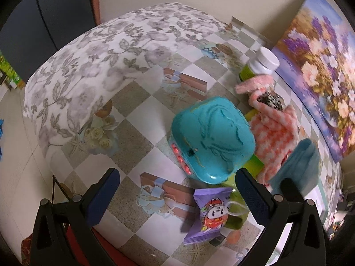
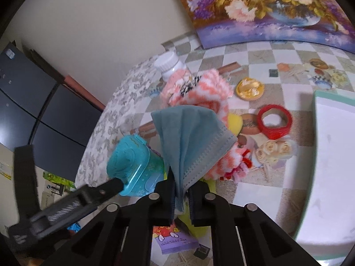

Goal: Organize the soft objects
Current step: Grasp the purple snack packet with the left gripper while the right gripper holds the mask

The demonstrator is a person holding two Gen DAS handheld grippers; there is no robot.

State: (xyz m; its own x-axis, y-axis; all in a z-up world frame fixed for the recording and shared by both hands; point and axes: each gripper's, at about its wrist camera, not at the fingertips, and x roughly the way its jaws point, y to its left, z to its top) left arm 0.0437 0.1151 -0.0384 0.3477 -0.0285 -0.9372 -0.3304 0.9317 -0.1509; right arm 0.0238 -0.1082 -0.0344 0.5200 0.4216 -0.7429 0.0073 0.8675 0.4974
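My right gripper (image 2: pixel 180 196) is shut on a grey-blue face mask (image 2: pixel 190 141) and holds it above the table; the mask also shows at the right of the left wrist view (image 1: pixel 297 164). Behind it lies a pink-and-white fluffy cloth (image 2: pixel 199 90), also in the left wrist view (image 1: pixel 275 133), with a black-and-white spotted piece (image 1: pixel 271 99) on it. A floral pillow (image 1: pixel 106 62) lies at the table's far left. My left gripper (image 1: pixel 177 195) is open and empty, just in front of a teal plastic toy box (image 1: pixel 213 139).
A purple snack packet (image 1: pixel 210 215), a white-capped bottle (image 1: pixel 259 66), a red ring (image 2: pixel 275 122) and a gold dish (image 2: pixel 249 88) sit on the checkered tablecloth (image 1: pixel 142 146). A white bin (image 2: pixel 332 166) stands at the right. A flower painting (image 1: pixel 319 66) leans on the wall.
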